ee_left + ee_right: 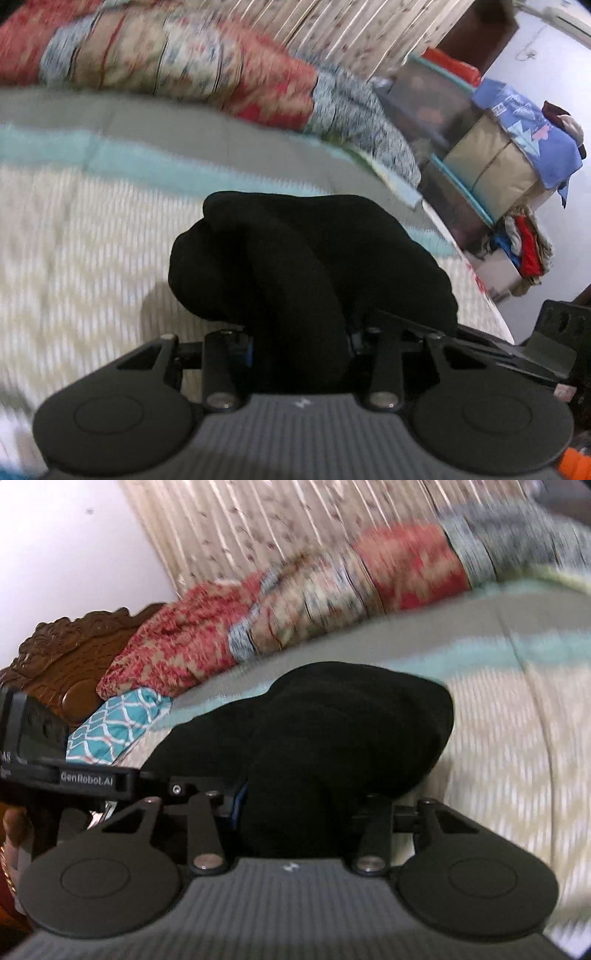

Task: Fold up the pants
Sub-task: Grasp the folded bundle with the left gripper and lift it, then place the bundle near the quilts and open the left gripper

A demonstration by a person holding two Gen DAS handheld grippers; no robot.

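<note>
The black pants (pixel 310 251) are bunched in a thick dark wad above the cream striped bedspread (pixel 74 240). In the left wrist view my left gripper (pixel 299 332) is shut on them. The cloth fills the gap between the jaws and drapes over the fingers, hiding them. In the right wrist view the black pants (pixel 351 731) are gathered the same way, and my right gripper (pixel 303 812) is shut on them with its fingers buried in the fabric. Part of the other gripper's black body (pixel 74 775) shows at the left edge, close beside.
A red and beige patchwork quilt (pixel 166 62) lies rolled along the far side of the bed, in front of a pleated curtain (pixel 258 528). Storage boxes under a blue cloth (pixel 524 125) stand right of the bed. A carved wooden headboard (pixel 74 653) and teal patterned cloth (pixel 114 727) are at the left.
</note>
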